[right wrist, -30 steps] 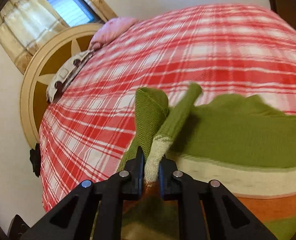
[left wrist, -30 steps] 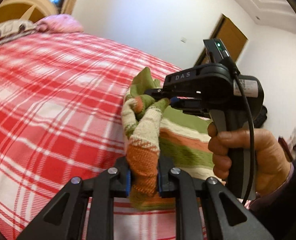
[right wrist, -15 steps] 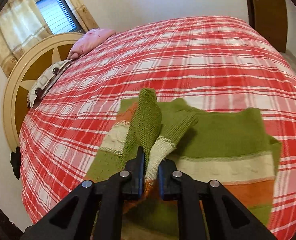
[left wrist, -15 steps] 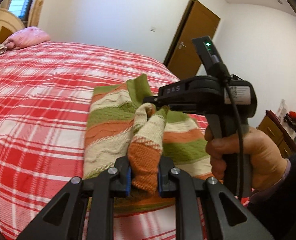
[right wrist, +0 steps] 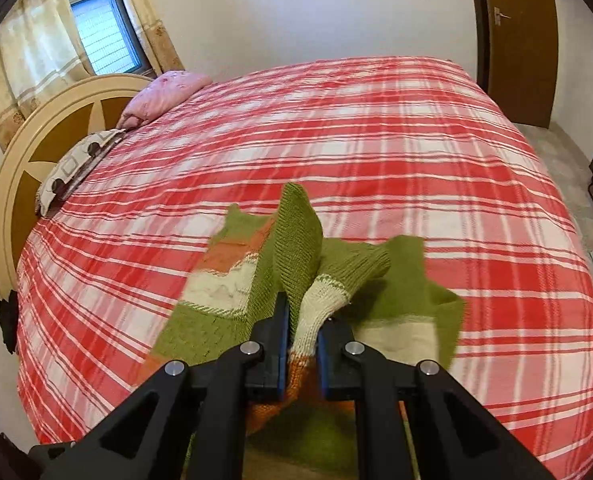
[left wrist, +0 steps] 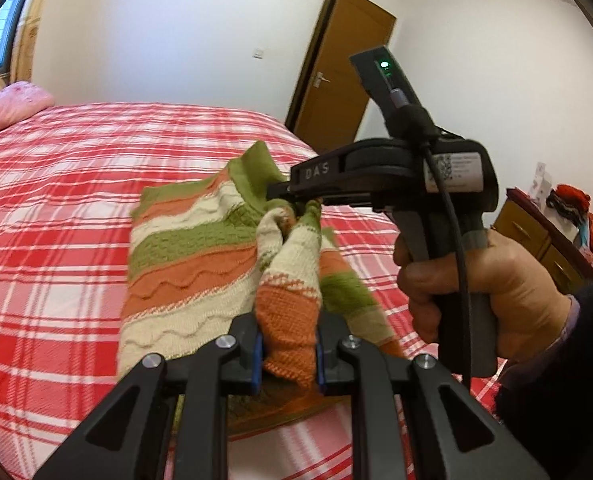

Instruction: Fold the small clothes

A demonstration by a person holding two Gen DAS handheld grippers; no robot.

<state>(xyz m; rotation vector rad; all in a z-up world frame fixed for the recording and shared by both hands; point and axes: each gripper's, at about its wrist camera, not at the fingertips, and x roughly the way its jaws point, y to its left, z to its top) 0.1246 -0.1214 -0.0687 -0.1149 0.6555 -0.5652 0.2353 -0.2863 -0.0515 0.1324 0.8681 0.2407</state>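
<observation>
Two grippers each pinch a bunch of one striped knitted sweater [left wrist: 192,264] above a bed covered in a red and white checked bedspread [left wrist: 48,208]. The left gripper [left wrist: 288,354] has its jaws nearly together on a fold of orange and cream knit, which fills the gap between the blue pads. The right gripper [right wrist: 302,350] is likewise clamped, with a narrow gap, on a gather of green and cream knit that stands up in a peak in front of its fingers. In the left wrist view the right gripper [left wrist: 284,196] shows from the side, held by a hand [left wrist: 480,288] in a dark sleeve, its tips buried in the green collar end of the garment. The sweater's lower part lies spread on the bedspread toward the near edge of the bed, well away from the pink pillow [right wrist: 164,96] at the headboard [right wrist: 28,152]. A brown door [left wrist: 336,80] stands beyond the far corner.
</observation>
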